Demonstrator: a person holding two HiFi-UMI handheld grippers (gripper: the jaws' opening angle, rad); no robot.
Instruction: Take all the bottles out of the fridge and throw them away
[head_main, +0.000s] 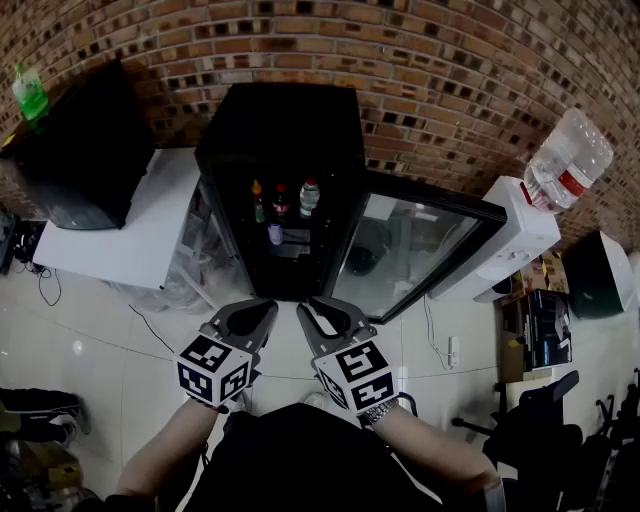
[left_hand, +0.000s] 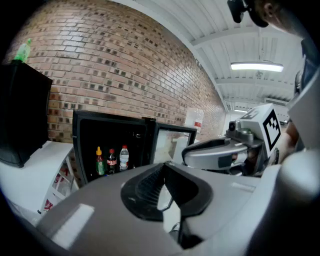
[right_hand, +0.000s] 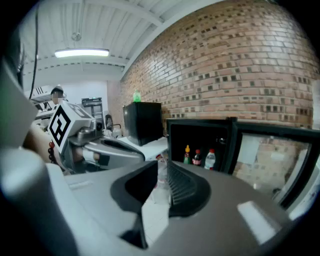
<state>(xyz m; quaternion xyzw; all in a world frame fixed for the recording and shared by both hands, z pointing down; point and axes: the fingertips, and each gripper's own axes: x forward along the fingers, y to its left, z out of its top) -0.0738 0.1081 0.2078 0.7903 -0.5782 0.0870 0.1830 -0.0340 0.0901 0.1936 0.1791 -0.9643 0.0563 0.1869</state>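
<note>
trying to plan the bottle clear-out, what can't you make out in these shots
1. Lower fridge shelves: left gripper view, behind the body of the left hand-held gripper.
2. Small item under the three bottles: head view, too small and dark to identify.
3. Bottle label print: too small in every view.
4. A bin: in no view.

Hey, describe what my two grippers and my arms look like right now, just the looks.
The left gripper and right gripper are grey plastic, with curved jaws lined by black ribbed pads. Each carries a white cube printed with black square markers. The forearms are bare, a beaded band circles the right wrist, and the top is black.
</note>
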